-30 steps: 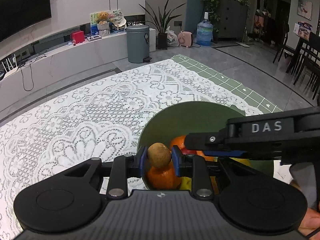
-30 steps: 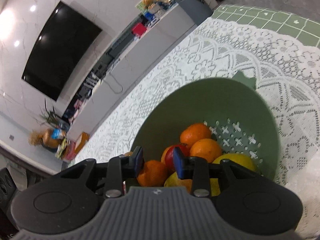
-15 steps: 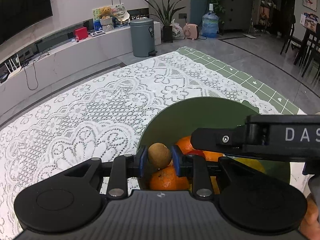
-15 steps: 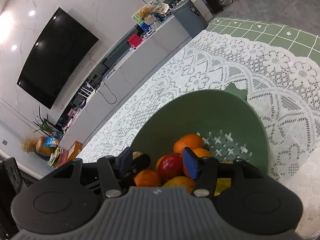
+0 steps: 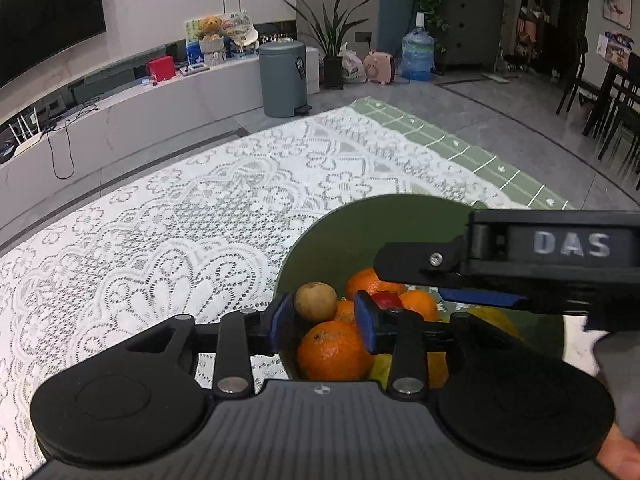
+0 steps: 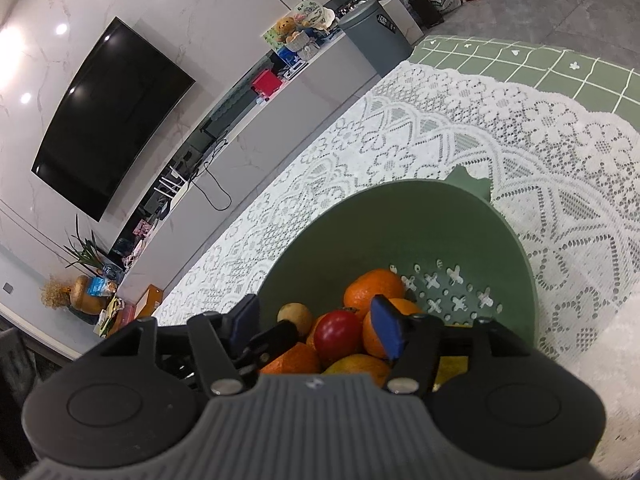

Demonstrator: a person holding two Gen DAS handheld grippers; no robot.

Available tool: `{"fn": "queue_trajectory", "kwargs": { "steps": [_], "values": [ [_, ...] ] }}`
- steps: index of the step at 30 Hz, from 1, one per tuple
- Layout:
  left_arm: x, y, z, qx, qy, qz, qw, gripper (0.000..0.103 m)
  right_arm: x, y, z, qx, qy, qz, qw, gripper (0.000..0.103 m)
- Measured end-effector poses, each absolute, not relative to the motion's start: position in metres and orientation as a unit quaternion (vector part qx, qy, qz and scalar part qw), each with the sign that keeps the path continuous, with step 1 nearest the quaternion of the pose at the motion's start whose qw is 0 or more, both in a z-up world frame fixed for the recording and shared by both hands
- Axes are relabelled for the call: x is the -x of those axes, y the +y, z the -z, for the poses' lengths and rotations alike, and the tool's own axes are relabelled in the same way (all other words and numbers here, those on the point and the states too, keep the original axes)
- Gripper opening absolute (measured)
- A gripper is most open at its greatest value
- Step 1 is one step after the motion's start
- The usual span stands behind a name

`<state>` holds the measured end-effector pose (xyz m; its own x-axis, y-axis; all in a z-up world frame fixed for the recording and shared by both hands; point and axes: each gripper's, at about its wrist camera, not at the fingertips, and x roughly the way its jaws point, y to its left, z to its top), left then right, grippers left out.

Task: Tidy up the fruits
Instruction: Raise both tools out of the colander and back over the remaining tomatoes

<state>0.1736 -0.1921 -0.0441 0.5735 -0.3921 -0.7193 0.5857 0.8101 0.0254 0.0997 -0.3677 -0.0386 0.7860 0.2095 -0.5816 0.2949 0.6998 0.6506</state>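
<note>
A green strainer bowl (image 5: 400, 232) (image 6: 400, 232) on the lace cloth holds several oranges (image 5: 334, 350) (image 6: 374, 288), a red fruit (image 6: 338, 334) and yellow fruit (image 6: 360, 364). My left gripper (image 5: 324, 322) hangs over the bowl's left side with its jaws opening. A small brown fruit (image 5: 315, 302) lies on the oranges between the pads, near the left pad, with a gap to the right one. My right gripper (image 6: 316, 324) is over the bowl from the right, its jaws also opening. The red fruit sits between them, untouched.
The white lace cloth (image 5: 180, 232) covers the table to the left of and beyond the bowl, over a green checked cloth (image 6: 540, 64) at the far edge. A person's hand (image 5: 616, 452) shows at the lower right. Beyond the table are a bin (image 5: 282, 76) and a low white counter.
My left jaws have parted from the brown fruit, which now rests on the oranges. My right jaws have spread wider. Both grippers stay over the bowl.
</note>
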Motion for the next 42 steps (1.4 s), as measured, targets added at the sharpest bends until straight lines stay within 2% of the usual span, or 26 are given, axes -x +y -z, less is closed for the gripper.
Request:
{"fn": "queue_trajectory", "kwargs": {
  "steps": [4,13,19,28,37,42],
  "values": [
    [-0.161,-0.178,0.031,-0.126,0.357,0.271,0.885,0.052,-0.098,-0.368,0.036,-0.382,0.317,0.028,0.868,0.063],
    [-0.138,-0.131,0.005,-0.096,0.359,0.228,0.900,0.053,-0.088,-0.349,0.019,-0.312,0.291,0.032,0.904,0.067],
    [-0.120,-0.095,-0.006,-0.091,0.348,0.205,0.910,0.053,-0.073,-0.326,0.003,-0.252,0.258,0.018,0.933,0.073],
    [-0.106,-0.045,-0.001,-0.074,0.347,0.175,0.919,0.053,-0.052,-0.305,-0.006,-0.244,0.236,-0.014,0.940,0.073],
    [-0.097,-0.008,0.011,-0.047,0.340,0.174,0.923,0.053,-0.048,-0.253,-0.010,-0.169,0.238,-0.064,0.954,0.072],
    [-0.098,0.007,0.023,-0.028,0.339,0.181,0.923,0.053,-0.052,-0.221,-0.004,-0.109,0.246,-0.084,0.959,0.062]
  ]
}}
